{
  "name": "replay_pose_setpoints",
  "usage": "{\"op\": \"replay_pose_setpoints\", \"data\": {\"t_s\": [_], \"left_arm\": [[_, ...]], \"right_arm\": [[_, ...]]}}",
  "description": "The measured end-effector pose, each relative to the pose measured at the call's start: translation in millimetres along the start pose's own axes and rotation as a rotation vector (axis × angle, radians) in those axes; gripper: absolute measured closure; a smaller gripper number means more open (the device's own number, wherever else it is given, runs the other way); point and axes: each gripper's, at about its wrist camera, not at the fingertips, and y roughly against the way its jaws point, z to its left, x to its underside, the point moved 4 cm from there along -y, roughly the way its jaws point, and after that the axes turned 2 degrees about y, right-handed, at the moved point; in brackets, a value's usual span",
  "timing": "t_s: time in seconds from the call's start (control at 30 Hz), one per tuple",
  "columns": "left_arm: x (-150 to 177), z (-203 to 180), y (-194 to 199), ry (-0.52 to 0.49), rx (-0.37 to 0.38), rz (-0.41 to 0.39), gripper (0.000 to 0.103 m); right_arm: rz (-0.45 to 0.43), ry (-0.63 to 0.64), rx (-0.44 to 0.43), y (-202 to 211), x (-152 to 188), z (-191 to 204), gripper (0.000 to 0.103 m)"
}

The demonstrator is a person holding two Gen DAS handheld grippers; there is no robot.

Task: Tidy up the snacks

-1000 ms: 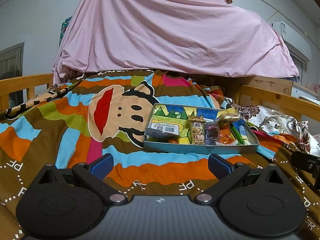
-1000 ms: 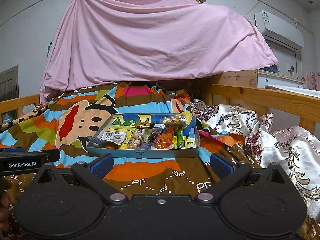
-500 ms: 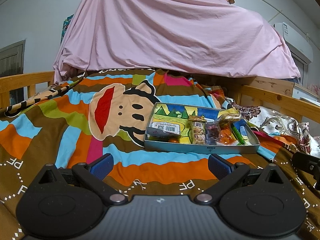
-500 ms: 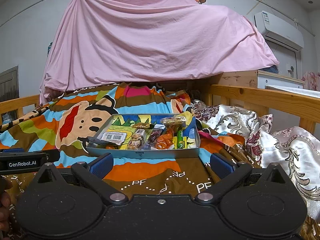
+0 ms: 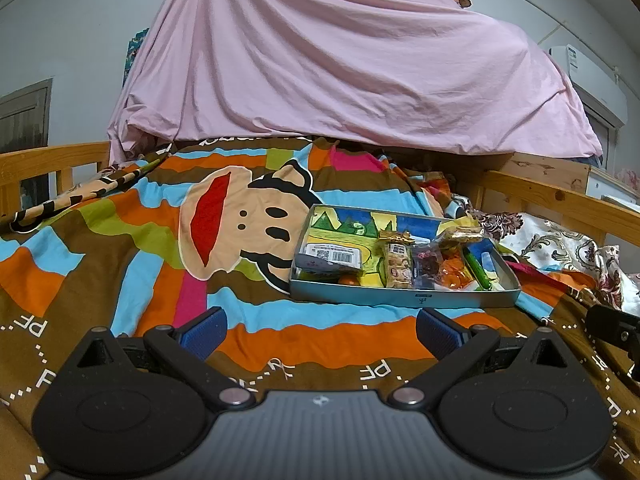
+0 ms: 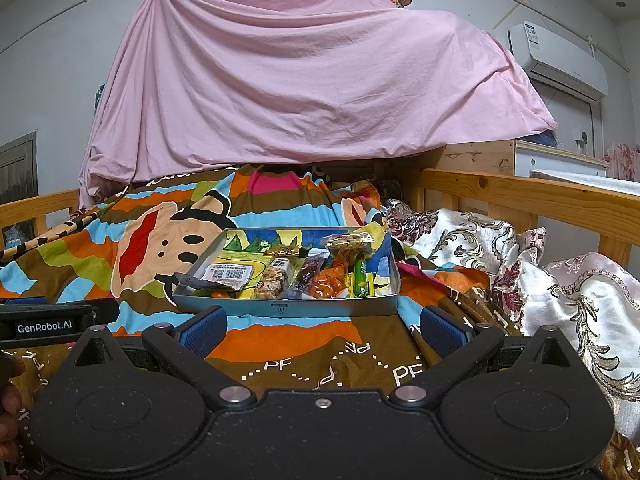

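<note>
Two grippers are in view, neither holding anything. The left gripper (image 5: 320, 326) stands with its blue-padded fingers spread wide over the striped cartoon-monkey bedspread (image 5: 132, 240), and the right gripper (image 6: 322, 326) is spread just as wide — nothing lies between either pair of pads.

The task's goods sit in a shallow grey-blue metal tin tray with a printed landscape lining (image 5: 404, 298), right of centre in the left wrist view and at centre in the right wrist view (image 6: 286, 306), ahead of both grippers and apart from them. Contents noted:

- a flat packet with a white barcode label (image 5: 334, 256), at the tray's left end;
- a clear-wrapped nut bar (image 5: 397, 266), mid-tray;
- a dark sweet in clear film (image 5: 427, 266);
- orange wrapped sweets (image 5: 452, 274);
- a green tube-shaped stick pack (image 5: 476, 268), towards the right end;
- a gold-toned crinkled bag (image 6: 350, 242), resting on top of the pile at the back.

Handling assessment: all items appear light and film-wrapped, hence likely slippery and easily crushed. The nut bar and the green stick look the stiffest and would best be taken across their narrow width at mid-length. The crinkled bag would likely be safest pinched at its sealed edge. The tray rests on soft bedding — it may tilt or slide under a downward push.
</note>
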Motion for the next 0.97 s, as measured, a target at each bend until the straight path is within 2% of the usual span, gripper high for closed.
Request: {"op": "replay_pose_setpoints", "data": {"t_s": [0.4,0.97], "left_arm": [[1.9,3.0,-1.1,0.030,-0.030,0.040,0.000],[2.0,4.2,-1.5,0.031,-0.038,0.043,0.000]], "right_arm": [[-0.003,-0.002,-0.001,1.1,-0.2,-1.4,0.001],[-0.002,0.004,-0.004,0.5,-0.4,0.4,0.001]]}}
